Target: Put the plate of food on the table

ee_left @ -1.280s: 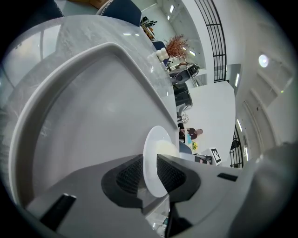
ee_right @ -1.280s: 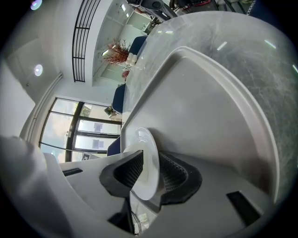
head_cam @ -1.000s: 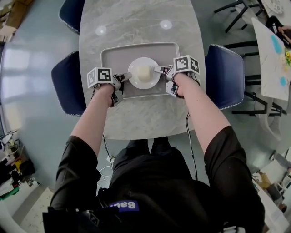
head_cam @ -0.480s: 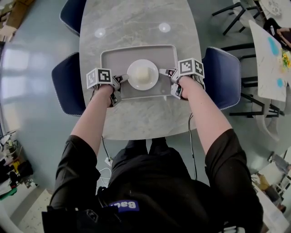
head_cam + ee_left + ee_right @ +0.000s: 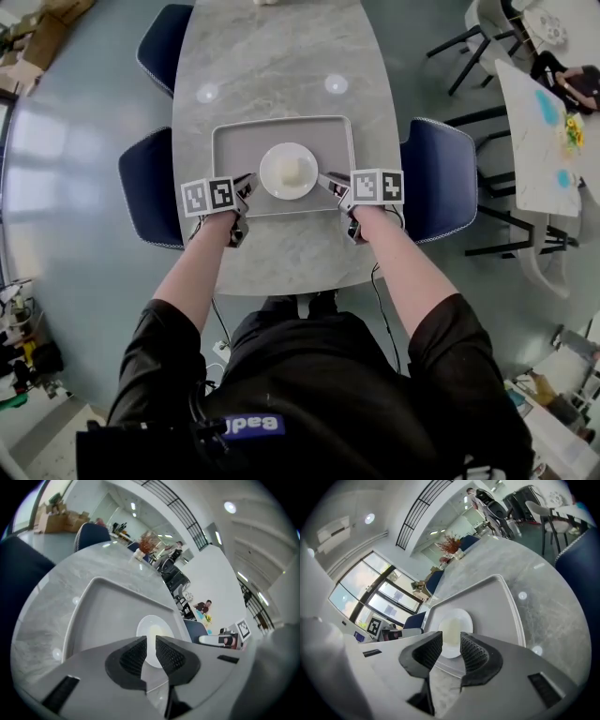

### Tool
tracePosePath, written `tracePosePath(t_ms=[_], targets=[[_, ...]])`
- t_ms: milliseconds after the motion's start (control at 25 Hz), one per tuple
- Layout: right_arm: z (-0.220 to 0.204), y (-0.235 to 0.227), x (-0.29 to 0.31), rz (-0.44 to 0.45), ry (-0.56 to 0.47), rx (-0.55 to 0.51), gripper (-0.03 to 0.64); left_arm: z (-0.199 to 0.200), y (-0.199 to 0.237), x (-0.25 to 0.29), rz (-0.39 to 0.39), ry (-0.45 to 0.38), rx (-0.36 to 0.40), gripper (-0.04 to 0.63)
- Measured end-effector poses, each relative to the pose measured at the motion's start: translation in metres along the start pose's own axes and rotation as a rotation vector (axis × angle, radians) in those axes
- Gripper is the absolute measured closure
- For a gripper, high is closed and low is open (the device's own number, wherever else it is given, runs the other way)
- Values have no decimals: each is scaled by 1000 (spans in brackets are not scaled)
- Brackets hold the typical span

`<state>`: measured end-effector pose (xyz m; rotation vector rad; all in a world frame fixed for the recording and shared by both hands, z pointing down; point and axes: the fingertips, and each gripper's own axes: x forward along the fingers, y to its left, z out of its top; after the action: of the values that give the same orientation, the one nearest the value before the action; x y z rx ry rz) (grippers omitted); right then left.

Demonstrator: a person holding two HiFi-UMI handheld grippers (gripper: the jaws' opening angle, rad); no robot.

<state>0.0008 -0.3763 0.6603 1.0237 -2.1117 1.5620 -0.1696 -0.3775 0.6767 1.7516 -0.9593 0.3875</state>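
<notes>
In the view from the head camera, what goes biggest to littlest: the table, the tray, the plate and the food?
1. table
2. tray
3. plate
4. food
Each one sits on the one before it, at about the same depth, so nearness does not blur the order.

Place: a big open office or canteen hall rather than a home.
Furniture: a long, marble-look table [image 5: 281, 66] with blue padded chairs [image 5: 439, 178] on its left and right sides. A second table [image 5: 525, 141] stands far right among dark-framed chairs.
Building: a high white ceiling with round ceiling lights [image 5: 229, 507], a gallery railing [image 5: 178, 508] on an upper level, and tall windows [image 5: 389, 599].
Floor: glossy grey floor [image 5: 75, 122], spread wide around the tables.
Clutter: cardboard boxes [image 5: 58, 521] stacked at the far left.
Others: people [image 5: 204, 606] at the far tables.
</notes>
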Motion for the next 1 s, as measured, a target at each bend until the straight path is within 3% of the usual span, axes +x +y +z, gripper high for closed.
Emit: tracePosePath(t_ms=[160,360,600,760,1000], targets=[[-19,19,-13,-11,-25,-132,499,-25,-17,-14,46,-29,208,545],[-51,43,-27,21,-38,-305,499,-56,-70,-45,60,-67,359,545],[-79,77,-51,44,-65,-541,504,-73,-114,-79,45,-155,463,547],[-97,95,-70,53,-85,-673,564,-95,-138,-95,23,-147,527,550],[-115,127,-96,88,-134,-754,601,-119,-169,-122,-28,-170,560,584]])
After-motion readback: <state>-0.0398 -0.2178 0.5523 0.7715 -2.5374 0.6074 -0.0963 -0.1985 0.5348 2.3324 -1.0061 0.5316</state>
